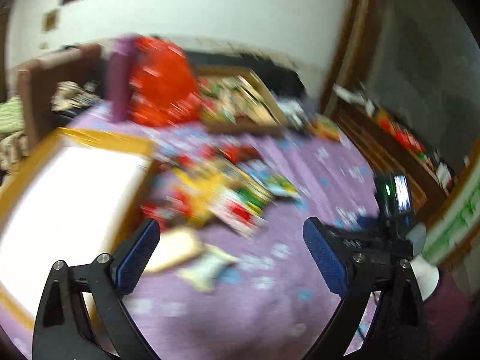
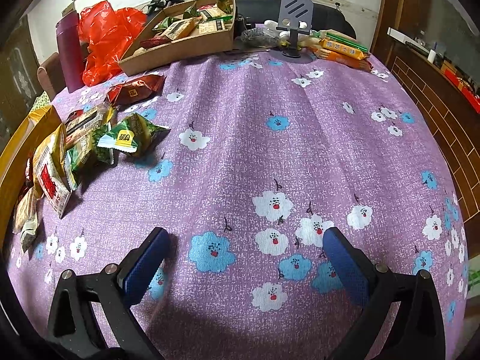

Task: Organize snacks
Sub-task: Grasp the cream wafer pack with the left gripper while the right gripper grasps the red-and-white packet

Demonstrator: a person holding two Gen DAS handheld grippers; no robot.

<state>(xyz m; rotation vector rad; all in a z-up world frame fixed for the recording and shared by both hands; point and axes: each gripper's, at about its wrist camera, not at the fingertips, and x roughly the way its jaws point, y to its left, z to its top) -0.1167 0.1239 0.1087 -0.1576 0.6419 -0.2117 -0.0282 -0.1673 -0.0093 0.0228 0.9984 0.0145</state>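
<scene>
A pile of snack packets (image 2: 87, 138) lies at the left of the purple flowered tablecloth (image 2: 270, 150); it shows blurred in the left wrist view (image 1: 222, 186). A cardboard tray (image 2: 180, 45) holding several snacks stands at the back, also in the left wrist view (image 1: 249, 102). A yellow-rimmed box (image 1: 69, 186) with a white inside sits at the left. My left gripper (image 1: 231, 240) is open and empty above the cloth, near the pile. My right gripper (image 2: 244, 249) is open and empty over bare cloth. The right gripper's body (image 1: 390, 225) shows in the left view.
A red plastic bag (image 2: 105, 39) and a purple bottle (image 2: 70, 57) stand at the back left. A grey phone stand (image 2: 292, 24) and orange biscuit packs (image 2: 342, 49) sit at the back right. A wooden cabinet (image 2: 435, 90) runs along the right.
</scene>
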